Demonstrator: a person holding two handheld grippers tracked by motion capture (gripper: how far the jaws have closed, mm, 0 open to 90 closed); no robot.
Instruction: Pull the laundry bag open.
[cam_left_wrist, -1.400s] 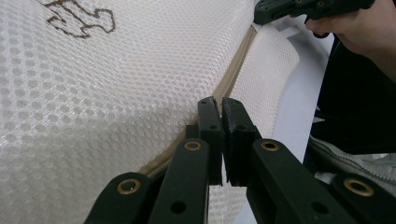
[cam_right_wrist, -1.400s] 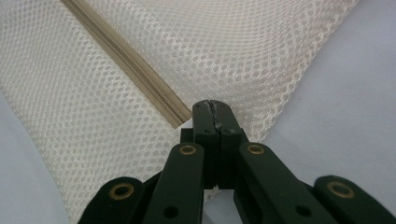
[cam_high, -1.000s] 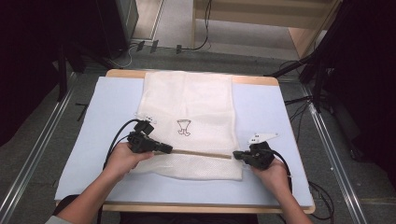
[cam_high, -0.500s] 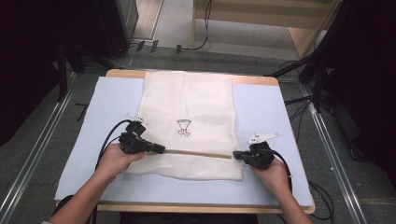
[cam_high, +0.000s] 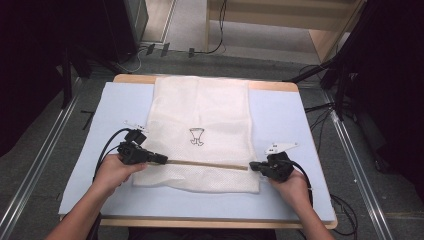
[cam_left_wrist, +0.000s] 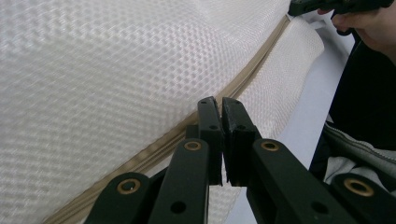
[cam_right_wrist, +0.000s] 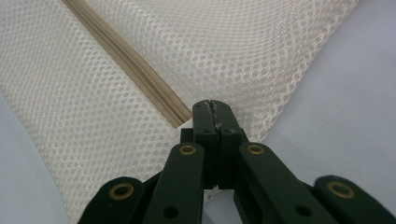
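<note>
blue mat covers the table. white mesh bag lies flat on it, centred, far edge at the table's back. tan zipper runs across the bag near its front edge. left gripper sits at the zipper's left end, jaws clenched, can't tell if they pinch anything. right gripper sits at the zipper's right end, jaws clenched on mesh beside the zipper end.
</note>
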